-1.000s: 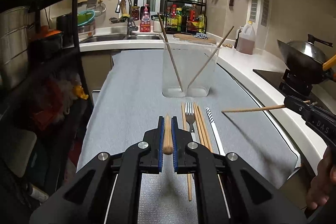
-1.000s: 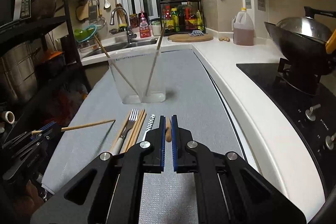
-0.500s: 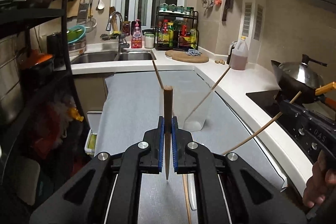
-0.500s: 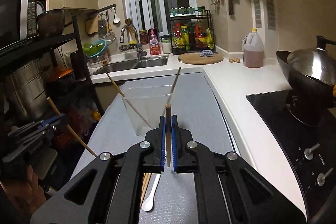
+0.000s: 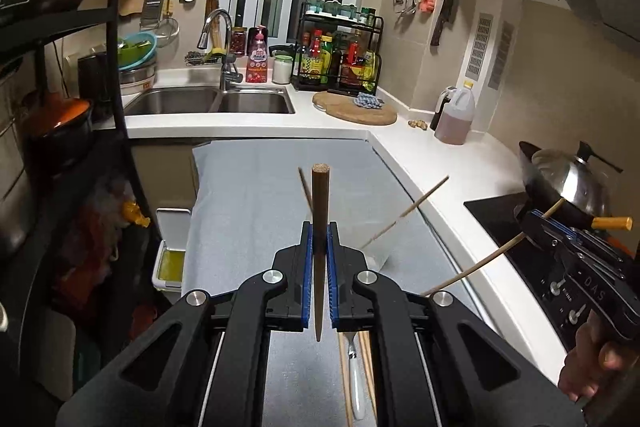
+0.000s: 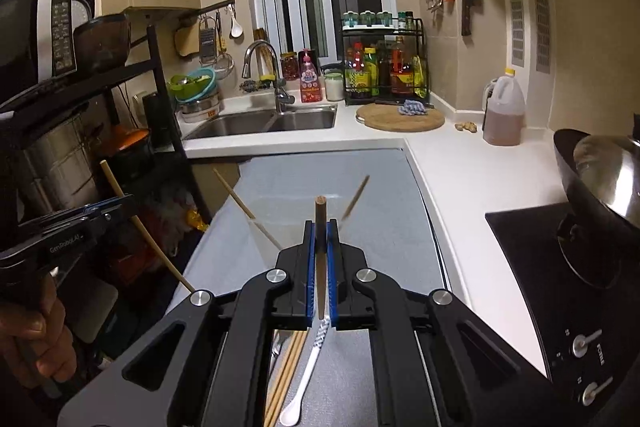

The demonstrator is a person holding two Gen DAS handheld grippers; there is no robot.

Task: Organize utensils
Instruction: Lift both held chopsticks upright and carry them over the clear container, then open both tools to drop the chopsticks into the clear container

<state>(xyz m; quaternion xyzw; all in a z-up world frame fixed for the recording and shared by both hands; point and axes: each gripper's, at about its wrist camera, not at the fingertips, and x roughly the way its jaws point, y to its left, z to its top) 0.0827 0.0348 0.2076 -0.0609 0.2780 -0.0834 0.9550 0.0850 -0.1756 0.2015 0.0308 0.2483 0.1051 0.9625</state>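
My left gripper (image 5: 319, 231) is shut on a wooden chopstick (image 5: 320, 199), held upright above the grey mat (image 5: 248, 195). My right gripper (image 6: 320, 229) is shut on another wooden chopstick (image 6: 320, 215), also upright. A clear container (image 6: 296, 215) holding two chopsticks (image 6: 240, 201) stands on the mat ahead, just past both grippers; it also shows in the left wrist view (image 5: 384, 243). Below the grippers lie more chopsticks (image 6: 286, 371), a white spoon (image 6: 306, 379) and a fork (image 5: 354, 375). The right gripper shows at the right of the left wrist view (image 5: 532, 227), the left gripper at the left of the right wrist view (image 6: 116, 207).
A wok (image 5: 568, 183) sits on the black hob (image 6: 532, 267) at the right. A sink (image 5: 212, 103), a cutting board (image 5: 356, 109) and an oil jug (image 5: 456, 119) stand along the white counter behind. A black shelf rack (image 6: 132, 131) stands at the left.
Both grippers have lifted their chopsticks off the mat, tipped them upright and risen higher over the container.
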